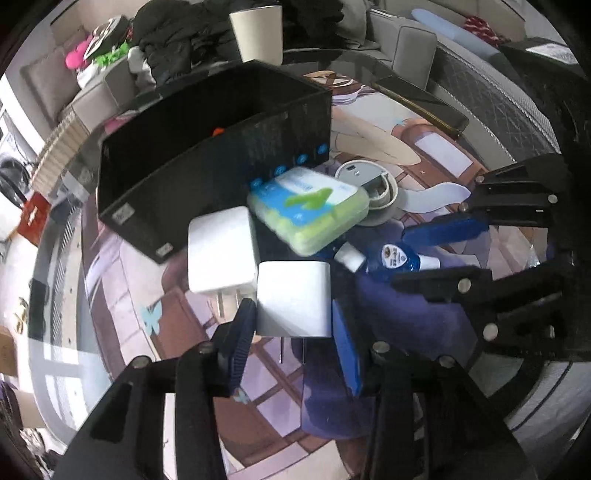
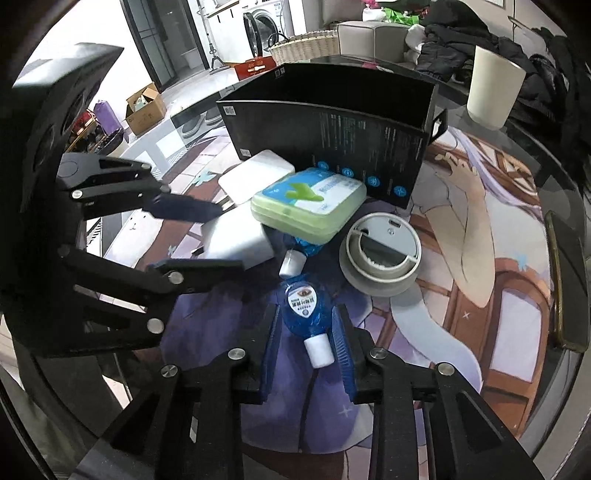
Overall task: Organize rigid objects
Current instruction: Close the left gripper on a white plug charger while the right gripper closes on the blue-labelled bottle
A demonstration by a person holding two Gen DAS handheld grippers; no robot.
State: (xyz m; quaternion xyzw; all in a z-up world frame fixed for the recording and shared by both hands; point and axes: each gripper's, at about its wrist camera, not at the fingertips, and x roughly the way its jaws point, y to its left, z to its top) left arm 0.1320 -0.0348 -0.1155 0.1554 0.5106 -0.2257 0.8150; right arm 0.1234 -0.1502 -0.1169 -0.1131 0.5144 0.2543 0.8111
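Observation:
A black open box (image 1: 207, 147) (image 2: 332, 122) stands on the illustrated mat. In front of it lie a green-blue case (image 1: 308, 206) (image 2: 310, 203), two white chargers (image 1: 221, 251) (image 2: 255, 175), a grey round device (image 1: 373, 188) (image 2: 382, 251) and two blue bottles. My left gripper (image 1: 293, 325) has its blue fingers around the nearer white charger (image 1: 293, 304) (image 2: 238, 240). My right gripper (image 2: 304, 325) has its fingers on both sides of a blue bottle with a white cap (image 2: 304, 314) (image 1: 397, 258). A second blue bottle (image 2: 295, 254) lies partly under the case.
A cream cup (image 1: 256, 33) (image 2: 493, 86) stands behind the box. A dark phone (image 1: 419, 105) (image 2: 569, 280) lies at the mat's edge. Sofa, clothes and a wicker basket (image 2: 306, 46) are beyond the glass table.

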